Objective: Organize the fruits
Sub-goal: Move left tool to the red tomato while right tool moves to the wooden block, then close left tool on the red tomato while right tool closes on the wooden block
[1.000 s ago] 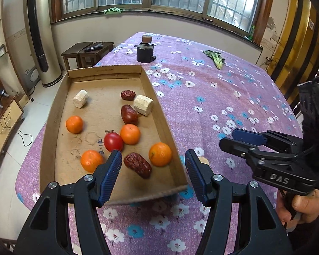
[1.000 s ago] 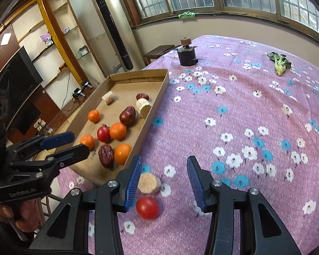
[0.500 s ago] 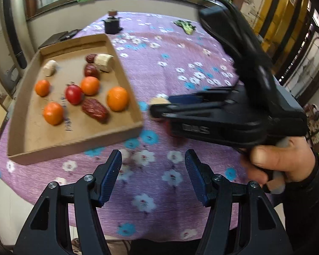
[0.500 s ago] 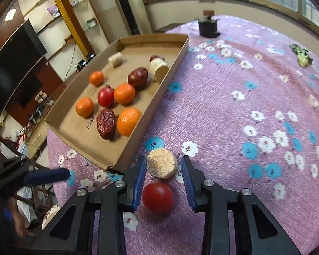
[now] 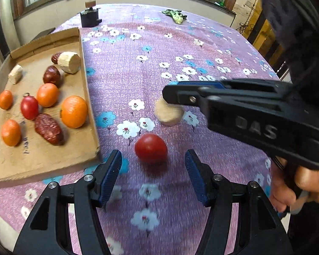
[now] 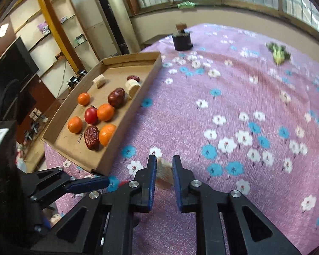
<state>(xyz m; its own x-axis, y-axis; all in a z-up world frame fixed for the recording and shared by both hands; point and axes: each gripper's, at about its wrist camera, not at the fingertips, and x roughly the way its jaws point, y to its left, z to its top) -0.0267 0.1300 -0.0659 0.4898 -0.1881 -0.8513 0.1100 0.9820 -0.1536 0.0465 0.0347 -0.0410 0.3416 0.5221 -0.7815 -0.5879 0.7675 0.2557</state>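
Left wrist view: loose tomato between spread fingers

Left gripper (image 5: 153,165), lower centre, jaws wide apart around red tomato (image 5: 151,148) on purple floral cloth (image 5: 202,53). Right gripper (image 5: 170,94) enters from right over a tan round piece (image 5: 169,112), contact unclear through blur. Cardboard tray (image 5: 89,97) at left holds oranges, dates.

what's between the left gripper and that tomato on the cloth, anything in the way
Nothing visible. The left gripper is open, and the tomato lies on the tablecloth just ahead of its fingertips, with bare cloth between. The right gripper, closed on the beige round piece, sits farther back, clear of that path.
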